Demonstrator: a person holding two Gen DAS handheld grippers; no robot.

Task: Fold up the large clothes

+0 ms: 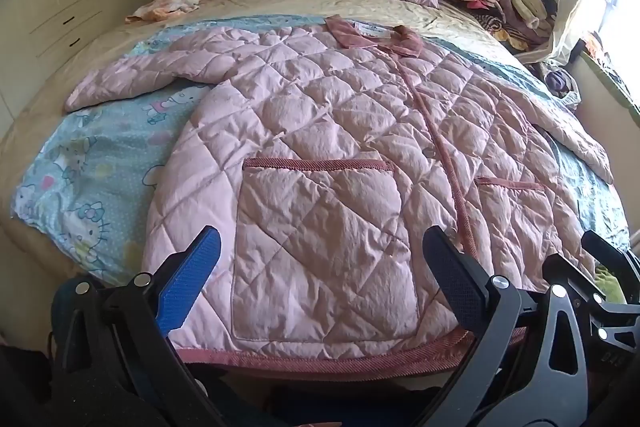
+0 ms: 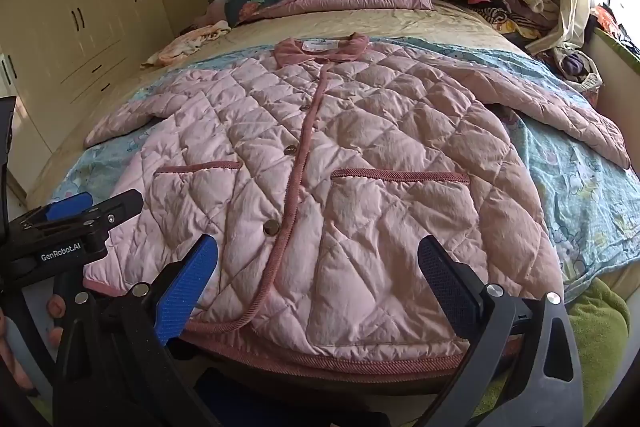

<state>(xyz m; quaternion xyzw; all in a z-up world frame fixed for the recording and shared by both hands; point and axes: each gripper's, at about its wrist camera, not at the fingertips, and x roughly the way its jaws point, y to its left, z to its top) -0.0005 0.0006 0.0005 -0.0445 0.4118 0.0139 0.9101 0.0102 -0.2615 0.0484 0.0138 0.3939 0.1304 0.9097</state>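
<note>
Coat: big pink puffy quilted coat (image 1: 320, 131) lies flat on the bed, collar at 12 o'clock.
Left gripper (image 1: 320, 267): wide open, holding nothing.
Right gripper (image 2: 318, 267): wide open, holding nothing.

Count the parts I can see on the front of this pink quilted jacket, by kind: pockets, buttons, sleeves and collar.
On the pink quilted jacket:
Pockets: 2
Buttons: 3 clearly visible
Sleeves: 2
Collar: 1
Total: 8

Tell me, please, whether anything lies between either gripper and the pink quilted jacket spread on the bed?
Nothing visible does. The left gripper and right gripper both hang with jaws wide open just above the hem of the pink quilted jacket, which lies flat, front up, with nothing on top of it.
</note>
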